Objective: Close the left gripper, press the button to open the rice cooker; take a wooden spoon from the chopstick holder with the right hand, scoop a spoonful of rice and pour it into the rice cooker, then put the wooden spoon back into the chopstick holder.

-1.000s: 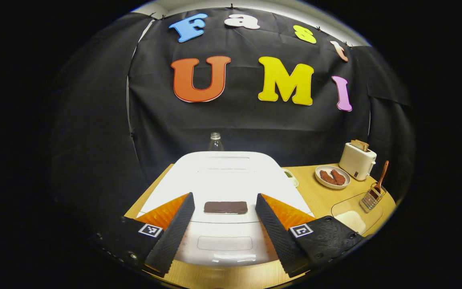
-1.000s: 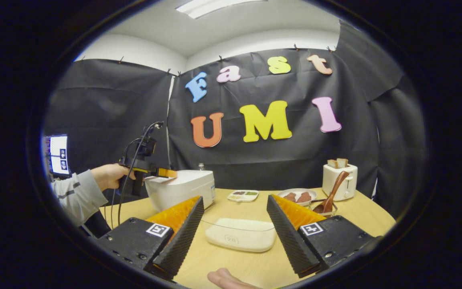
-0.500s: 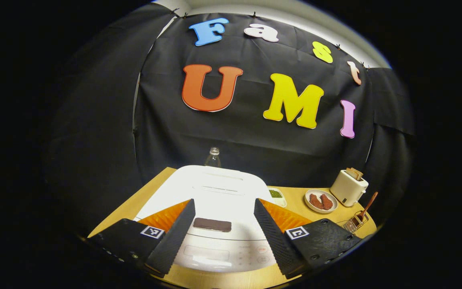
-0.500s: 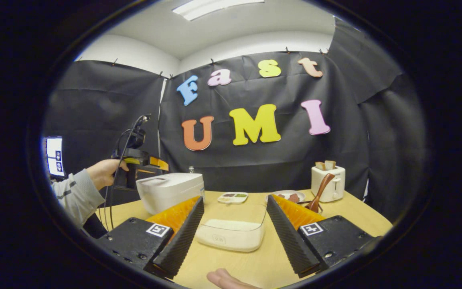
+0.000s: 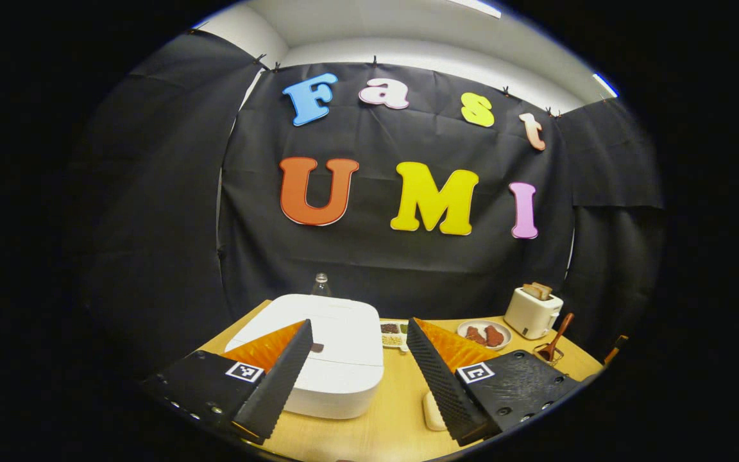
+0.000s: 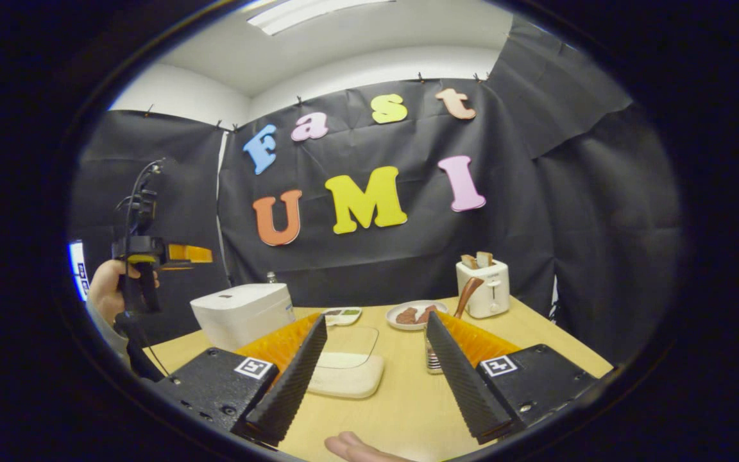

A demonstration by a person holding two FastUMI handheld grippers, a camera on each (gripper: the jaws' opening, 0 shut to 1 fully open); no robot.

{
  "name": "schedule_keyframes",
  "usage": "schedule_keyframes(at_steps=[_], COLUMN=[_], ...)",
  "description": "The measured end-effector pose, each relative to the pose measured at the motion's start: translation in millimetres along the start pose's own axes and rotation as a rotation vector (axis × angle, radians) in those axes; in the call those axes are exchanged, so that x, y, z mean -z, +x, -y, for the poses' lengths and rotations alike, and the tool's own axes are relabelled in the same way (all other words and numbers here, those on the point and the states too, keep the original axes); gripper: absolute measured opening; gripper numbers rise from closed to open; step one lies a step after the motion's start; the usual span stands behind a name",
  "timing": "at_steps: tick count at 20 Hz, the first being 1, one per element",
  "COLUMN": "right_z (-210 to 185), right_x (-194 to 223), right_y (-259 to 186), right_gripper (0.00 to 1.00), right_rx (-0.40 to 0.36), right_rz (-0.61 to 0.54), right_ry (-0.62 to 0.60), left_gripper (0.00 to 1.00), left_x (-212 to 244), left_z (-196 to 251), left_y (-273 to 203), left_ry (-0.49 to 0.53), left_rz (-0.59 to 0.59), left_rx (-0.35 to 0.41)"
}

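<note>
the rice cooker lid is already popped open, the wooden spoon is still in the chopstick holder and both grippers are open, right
Not quite: the rice cooker lid is shut, lying flat on the body, as the right gripper view shows. The rest holds: the wooden spoon stands in the chopstick holder, and the left gripper and right gripper both have their jaws spread wide.

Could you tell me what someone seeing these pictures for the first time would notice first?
Probably the white rice cooker, lid shut, on the wooden table just ahead of the open left gripper. In the right gripper view, the left gripper is held high in a hand above the table's left end. The toaster with bread stands at the far right, a wooden spoon before it.
</note>
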State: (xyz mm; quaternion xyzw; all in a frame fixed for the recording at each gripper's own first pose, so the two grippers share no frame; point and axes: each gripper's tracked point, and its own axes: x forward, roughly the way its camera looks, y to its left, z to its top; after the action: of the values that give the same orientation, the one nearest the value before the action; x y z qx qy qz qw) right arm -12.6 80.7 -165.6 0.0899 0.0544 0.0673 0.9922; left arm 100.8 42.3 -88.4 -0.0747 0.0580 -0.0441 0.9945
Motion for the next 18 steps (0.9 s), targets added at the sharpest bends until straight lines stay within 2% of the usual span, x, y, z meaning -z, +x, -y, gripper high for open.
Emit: schedule_keyframes(at_steps=[2, 3, 4, 5, 7, 8, 9, 10, 13, 15, 17, 18], right_z=[2, 7, 16, 23, 33, 34, 35, 38, 55, 64, 63, 60], right_x=[-6, -12, -19, -24, -32, -34, -37, -41, -48, -47, -46, -49], right_y=[0, -2, 0, 1, -2, -5, -8, -9, -15, -27, -31, -29], right_gripper=[1.00, 0.94, 0.94, 1.00, 1.00, 0.95, 1.00, 1.00, 1.00, 0.95, 0.95, 1.00], right_rx=[0.026, 0.049, 0.081, 0.109, 0.141, 0.152, 0.161, 0.176, 0.246, 0.276, 0.285, 0.274], right_rz=[0.012, 0.027, 0.050, 0.067, 0.087, 0.093, 0.101, 0.112, 0.110, 0.105, 0.115, 0.125], right_ry=[0.019, 0.014, 0.000, -0.018, -0.024, -0.018, -0.012, -0.011, -0.042, -0.052, -0.028, -0.021], left_gripper=[0.94, 0.94, 0.94, 0.94, 0.94, 0.94, 0.94, 0.94, 0.94, 0.94, 0.94, 0.94], left_x=[-8, -11, -14, -14, -10, -5, 0, 1, -1, 1, -7, -16], left_z=[15, 24, 33, 37, 39, 43, 49, 53, 87, 104, 107, 105], left_y=[-27, -38, -51, -61, -84, -95, -109, -120, -159, -178, -192, -198], left_ry=[-0.010, -0.010, 0.000, 0.026, 0.064, 0.077, 0.088, 0.089, 0.030, -0.016, -0.025, -0.014], left_rz=[0.040, 0.065, 0.090, 0.107, 0.112, 0.097, 0.087, 0.088, 0.133, 0.148, 0.174, 0.207], left_rx=[0.016, 0.026, 0.036, 0.037, 0.004, -0.009, -0.023, -0.040, 0.006, 0.056, 0.055, 0.040])
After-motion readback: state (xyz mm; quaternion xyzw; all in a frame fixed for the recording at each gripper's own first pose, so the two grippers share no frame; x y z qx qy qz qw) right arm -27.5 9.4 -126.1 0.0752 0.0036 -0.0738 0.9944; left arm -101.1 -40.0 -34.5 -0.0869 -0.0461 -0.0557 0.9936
